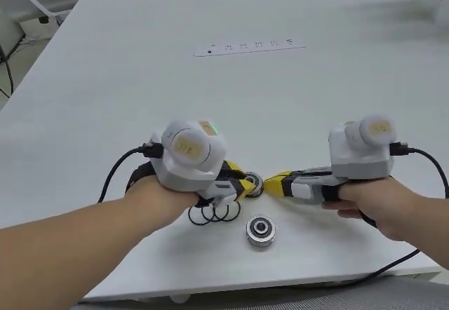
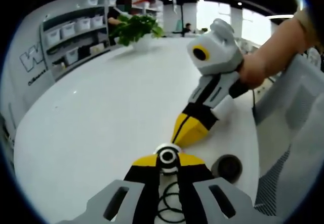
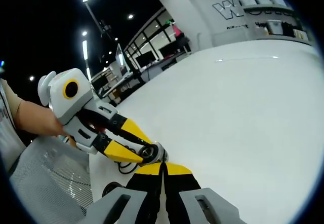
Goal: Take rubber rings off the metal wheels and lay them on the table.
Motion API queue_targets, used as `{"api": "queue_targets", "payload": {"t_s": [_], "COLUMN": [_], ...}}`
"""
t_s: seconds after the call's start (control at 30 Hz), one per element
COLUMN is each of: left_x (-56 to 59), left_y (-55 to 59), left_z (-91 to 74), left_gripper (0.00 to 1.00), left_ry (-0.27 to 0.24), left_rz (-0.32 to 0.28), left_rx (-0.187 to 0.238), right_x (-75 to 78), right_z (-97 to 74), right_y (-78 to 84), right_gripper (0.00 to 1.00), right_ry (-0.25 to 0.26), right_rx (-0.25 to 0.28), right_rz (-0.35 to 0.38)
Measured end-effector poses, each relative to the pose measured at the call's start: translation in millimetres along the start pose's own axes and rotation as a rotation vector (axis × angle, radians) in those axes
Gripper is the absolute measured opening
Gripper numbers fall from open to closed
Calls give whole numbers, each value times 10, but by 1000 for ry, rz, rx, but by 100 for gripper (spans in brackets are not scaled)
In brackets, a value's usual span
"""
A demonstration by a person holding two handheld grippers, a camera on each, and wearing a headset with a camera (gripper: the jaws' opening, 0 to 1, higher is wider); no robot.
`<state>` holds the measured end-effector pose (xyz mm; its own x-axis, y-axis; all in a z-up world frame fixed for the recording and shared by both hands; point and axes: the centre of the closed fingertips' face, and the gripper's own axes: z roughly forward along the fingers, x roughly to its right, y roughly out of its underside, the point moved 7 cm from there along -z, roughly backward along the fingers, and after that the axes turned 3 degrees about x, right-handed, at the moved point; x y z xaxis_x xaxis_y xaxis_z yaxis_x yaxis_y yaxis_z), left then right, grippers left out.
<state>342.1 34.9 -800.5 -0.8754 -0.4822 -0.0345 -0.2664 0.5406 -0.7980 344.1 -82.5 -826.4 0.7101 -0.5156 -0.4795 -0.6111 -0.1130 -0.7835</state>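
Observation:
My left gripper (image 1: pixel 245 184) is shut on a small metal wheel (image 1: pixel 254 184), held just above the table; in the left gripper view the wheel (image 2: pixel 167 156) sits between the yellow tips of my left gripper (image 2: pixel 167 162). My right gripper (image 1: pixel 269 184) comes in from the right with its jaws shut, and its tips touch the wheel's rim (image 3: pixel 153 154). Whether the right gripper (image 3: pixel 162 166) pinches a ring there is hidden. A second metal wheel (image 1: pixel 261 230) lies flat on the table in front. Loose black rubber rings (image 1: pixel 214 214) lie on the table under my left gripper.
A white power strip (image 1: pixel 250 45) lies flush in the tabletop at the back. Black cables (image 1: pixel 116 173) trail from both grippers. The table's front edge (image 1: pixel 231 287) runs close below the second wheel. A green plant (image 2: pixel 135 27) stands at the far corner.

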Motion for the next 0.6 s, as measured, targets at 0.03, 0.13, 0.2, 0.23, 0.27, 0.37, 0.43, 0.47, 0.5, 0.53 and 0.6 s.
{"api": "queue_targets", "payload": {"t_s": [0.03, 0.13, 0.2, 0.23, 0.27, 0.37, 0.43, 0.47, 0.5, 0.53, 0.6], "left_x": [4, 17, 26, 29, 29, 31, 36, 36, 37, 39, 41], "left_y": [0, -3, -8, -11, -13, -17, -25, -27, -27, -29, -30], "left_z": [-1, 3, 8, 10, 12, 20, 26, 28, 28, 30, 30], "left_gripper": [12, 12, 12, 12, 12, 12, 12, 12, 12, 12, 12], "left_ry": [-3, -5, -7, -9, -9, -8, -10, -11, -12, -12, -14], "left_rz": [-3, -10, -8, -7, -6, -4, -2, -2, -3, -4, -2], "left_rx": [-1, 0, -1, -3, -3, -3, -4, -5, -5, -6, -8], "right_x": [1, 6, -3, -13, -19, -47, -55, -49, -51, -55, -65], "right_z": [-4, -24, -33, -33, -40, -57, -63, -67, -70, -74, -78], "right_y": [-6, -43, -64, -59, -57, -78, -84, -85, -87, -86, -89], "right_gripper": [0, 0, 0, 0, 0, 0, 0, 0, 0, 0, 0], "right_ry": [-1, 0, -5, -5, -5, -16, -13, -11, -11, -10, -8], "right_rx": [3, 36, 46, 42, 45, 66, 65, 65, 66, 67, 68], "right_rz": [2, 32, 51, 44, 46, 83, 75, 79, 81, 84, 84]}}
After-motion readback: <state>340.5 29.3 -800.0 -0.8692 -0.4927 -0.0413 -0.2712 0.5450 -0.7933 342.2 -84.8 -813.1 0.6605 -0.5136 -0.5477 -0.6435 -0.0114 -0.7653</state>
